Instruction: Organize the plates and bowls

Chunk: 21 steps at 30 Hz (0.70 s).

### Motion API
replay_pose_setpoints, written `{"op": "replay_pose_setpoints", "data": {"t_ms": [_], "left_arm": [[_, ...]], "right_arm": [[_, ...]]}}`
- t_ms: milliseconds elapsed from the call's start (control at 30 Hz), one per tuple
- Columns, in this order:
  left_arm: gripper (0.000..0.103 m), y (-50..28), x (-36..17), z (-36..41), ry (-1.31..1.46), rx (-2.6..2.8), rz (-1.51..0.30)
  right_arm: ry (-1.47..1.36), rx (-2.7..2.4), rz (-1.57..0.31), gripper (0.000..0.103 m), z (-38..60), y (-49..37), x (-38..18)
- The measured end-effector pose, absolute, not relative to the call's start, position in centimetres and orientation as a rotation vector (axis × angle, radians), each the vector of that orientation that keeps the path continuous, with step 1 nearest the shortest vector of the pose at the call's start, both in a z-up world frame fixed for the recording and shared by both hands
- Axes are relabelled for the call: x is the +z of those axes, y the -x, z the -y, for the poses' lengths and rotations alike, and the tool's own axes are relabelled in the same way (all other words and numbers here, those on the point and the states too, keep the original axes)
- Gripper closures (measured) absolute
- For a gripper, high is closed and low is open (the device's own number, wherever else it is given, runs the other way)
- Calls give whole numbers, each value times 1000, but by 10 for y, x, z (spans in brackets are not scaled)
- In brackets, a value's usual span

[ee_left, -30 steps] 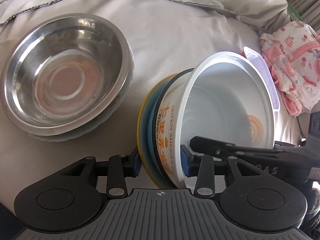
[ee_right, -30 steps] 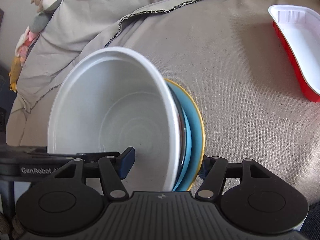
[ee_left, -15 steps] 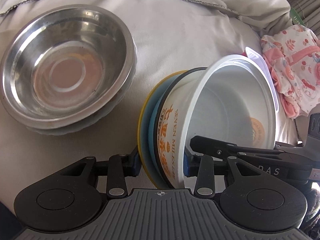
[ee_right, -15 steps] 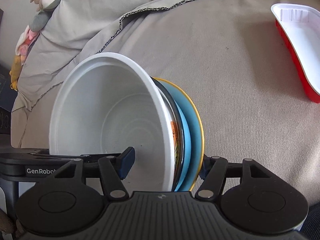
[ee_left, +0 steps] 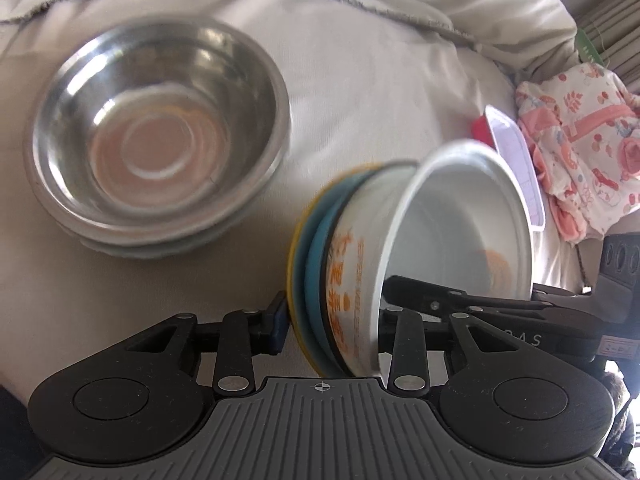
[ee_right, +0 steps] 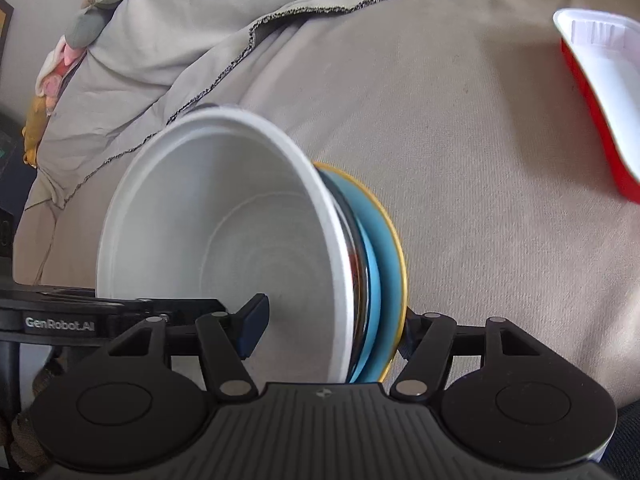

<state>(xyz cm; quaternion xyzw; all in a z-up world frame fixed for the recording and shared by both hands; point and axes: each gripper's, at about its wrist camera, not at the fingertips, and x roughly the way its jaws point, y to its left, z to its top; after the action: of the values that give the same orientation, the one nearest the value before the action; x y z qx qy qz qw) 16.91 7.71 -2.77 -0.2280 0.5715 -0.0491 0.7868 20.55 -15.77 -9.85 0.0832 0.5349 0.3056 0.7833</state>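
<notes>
A white bowl (ee_left: 452, 236) with orange lettering sits nested on a blue plate (ee_left: 310, 280) with a yellow rim, and the stack is tipped on its side. My left gripper (ee_left: 332, 318) straddles its lower edge, jaws closing. One pad touches the plate's yellow rim and the other finger is inside the bowl. My right gripper (ee_right: 330, 326) grips the same stack from the other side. Its left finger (ee_right: 252, 320) is inside the white bowl (ee_right: 224, 248) and its right finger is behind the blue plate (ee_right: 384, 264). Steel bowls (ee_left: 160, 128) lie stacked at the left.
Everything rests on a beige bedcover (ee_right: 460, 160). A red tray with a white inside (ee_right: 600, 92) lies at the right, also seen as the tray (ee_left: 516, 160). A pink floral cloth (ee_left: 580, 140) lies beyond it. A stuffed toy (ee_right: 92, 12) lies at the back left.
In the left wrist view the jaws have narrowed onto the stack, the bowl's mouth has leaned further right, and the steel bowls have slid right. The right wrist view is nearly unchanged.
</notes>
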Motion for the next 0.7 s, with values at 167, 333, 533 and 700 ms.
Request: {"op": "replay_pose_setpoints", "data": {"t_ms": [167, 333, 533, 700], "left_arm": [[72, -165, -3, -90, 494, -80, -1127], [71, -174, 6, -92, 492, -62, -1080], [70, -175, -4, -90, 454, -48, -1110], [73, -174, -20, -82, 432, -78, -1183]], "right_arm": [[-176, 655, -1073, 38, 161, -208, -78], [-188, 641, -1020, 39, 164, -218, -66], [-192, 603, -1003, 39, 168, -233, -68], [-191, 642, -1056, 39, 165, -224, -77]]}}
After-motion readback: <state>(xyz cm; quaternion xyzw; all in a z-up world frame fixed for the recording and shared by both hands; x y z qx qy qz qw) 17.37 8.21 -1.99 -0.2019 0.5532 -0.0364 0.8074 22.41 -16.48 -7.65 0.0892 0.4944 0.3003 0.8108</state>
